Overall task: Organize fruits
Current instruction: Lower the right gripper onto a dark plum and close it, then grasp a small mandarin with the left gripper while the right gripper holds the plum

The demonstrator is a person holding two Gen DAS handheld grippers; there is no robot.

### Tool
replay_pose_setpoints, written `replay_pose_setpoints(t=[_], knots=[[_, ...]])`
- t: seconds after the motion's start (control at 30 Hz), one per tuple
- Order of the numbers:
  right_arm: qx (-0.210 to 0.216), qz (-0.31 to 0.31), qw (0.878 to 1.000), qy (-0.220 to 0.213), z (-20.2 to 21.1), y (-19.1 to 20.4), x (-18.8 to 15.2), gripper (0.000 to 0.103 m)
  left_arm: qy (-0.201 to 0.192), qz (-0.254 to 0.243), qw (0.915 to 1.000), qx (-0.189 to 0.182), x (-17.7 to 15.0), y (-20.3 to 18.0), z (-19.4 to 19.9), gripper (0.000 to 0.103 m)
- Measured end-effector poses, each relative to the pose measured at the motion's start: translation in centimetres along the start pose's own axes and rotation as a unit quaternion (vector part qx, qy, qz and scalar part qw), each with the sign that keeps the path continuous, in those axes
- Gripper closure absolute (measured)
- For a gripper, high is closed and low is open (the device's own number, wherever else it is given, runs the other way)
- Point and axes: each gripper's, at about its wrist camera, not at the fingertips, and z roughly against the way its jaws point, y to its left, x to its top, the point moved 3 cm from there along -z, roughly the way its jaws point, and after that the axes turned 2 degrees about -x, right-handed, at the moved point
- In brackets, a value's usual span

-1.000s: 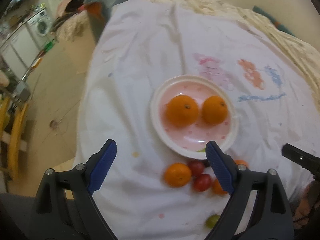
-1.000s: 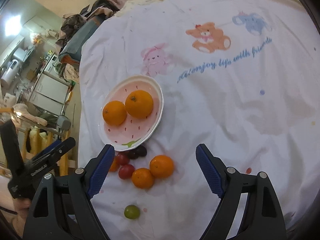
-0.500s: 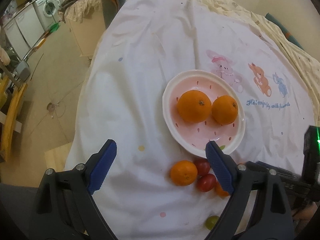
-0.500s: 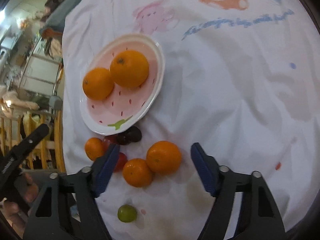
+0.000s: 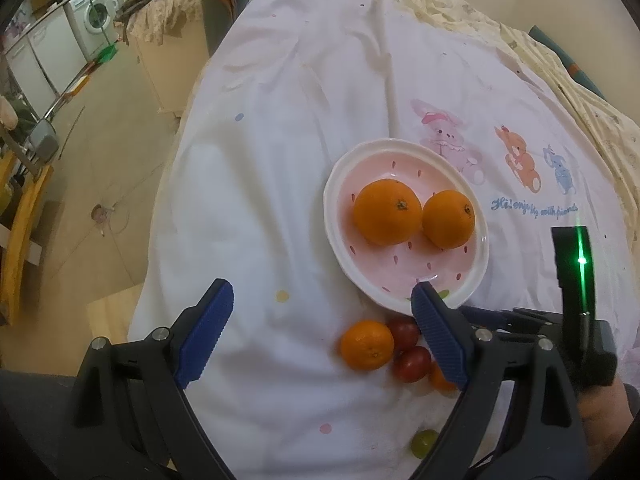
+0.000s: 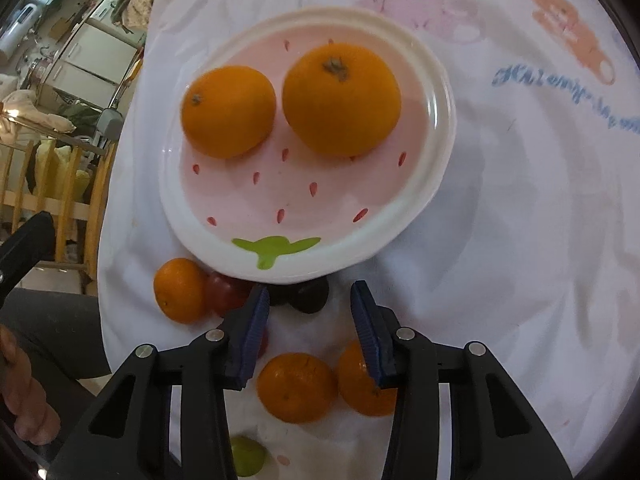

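Note:
A pink strawberry-pattern plate (image 6: 442,128) (image 5: 331,208) lies on the white cloth and holds two oranges (image 6: 228,112) (image 6: 342,100). In front of its rim lie loose fruits: a dark grape (image 6: 309,299), red tomatoes (image 6: 226,294), three small oranges (image 6: 296,386) (image 6: 362,380) (image 6: 180,290) and a green grape (image 6: 246,454). My right gripper (image 6: 310,320) hangs low over this cluster with its jaws closing. The dark grape sits just past the tips and the pads press on nothing. My left gripper (image 5: 322,334) stands open above the cloth, left of the small orange (image 5: 367,345), and holds nothing.
The cloth (image 5: 280,140) bears printed cartoon animals (image 5: 516,156) beyond the plate and drops off at its left edge to the floor (image 5: 100,140). A washing machine (image 5: 94,10) stands far back left. A person's hand (image 6: 24,392) shows at the left edge of the right wrist view.
My right gripper came down and forward over the loose fruit by the plate's front rim, and its jaws narrowed a lot. The left gripper stayed open and nearly still.

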Motion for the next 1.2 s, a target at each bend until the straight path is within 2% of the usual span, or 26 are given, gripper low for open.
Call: replay_pose_setpoints(t=[0.1,0.17,0.2,0.27,0.5,0.67,0.77,0.97,1.07,1.2], knots=[[0.011,0.014,1.000,0.000,0.0,-0.1,0.2,0.062,0.000,0.001,1.0000,-0.001,0.1,-0.1,-0.1,0.014],[0.023,0.022,0.999,-0.003,0.0,0.0,0.2,0.072,0.000,0.000,1.0000,0.000,0.1,-0.1,-0.1,0.014],[0.030,0.024,0.999,-0.006,0.1,0.1,0.2,0.073,0.000,0.000,1.0000,0.001,0.1,-0.1,-0.1,0.014],[0.031,0.027,0.999,-0.010,0.2,0.2,0.1,0.080,0.000,0.000,1.0000,0.002,0.1,-0.1,-0.2,0.014],[0.056,0.011,0.998,-0.025,2.2,-0.7,-0.9,0.080,0.001,0.002,1.0000,0.007,0.2,-0.1,-0.5,0.015],[0.095,-0.013,0.994,-0.061,5.3,-1.0,-1.7,0.080,0.007,0.005,0.9999,0.010,0.1,0.1,-0.9,0.014],[0.108,-0.028,0.990,-0.087,7.5,-1.1,-2.1,0.080,0.024,0.006,0.9995,0.017,-0.2,0.4,-1.7,0.015],[0.100,-0.055,0.986,-0.124,9.7,-1.9,-3.7,0.080,0.058,0.001,0.9982,0.016,-1.1,0.1,-3.0,0.015],[0.093,-0.073,0.983,-0.140,10.3,-2.8,-4.2,0.080,0.089,-0.015,0.9960,-0.001,-2.1,-0.9,-4.1,0.015],[0.094,-0.098,0.979,-0.150,10.5,-4.2,-4.3,0.080,0.110,-0.037,0.9932,0.000,-3.1,-2.3,-5.2,0.024]])
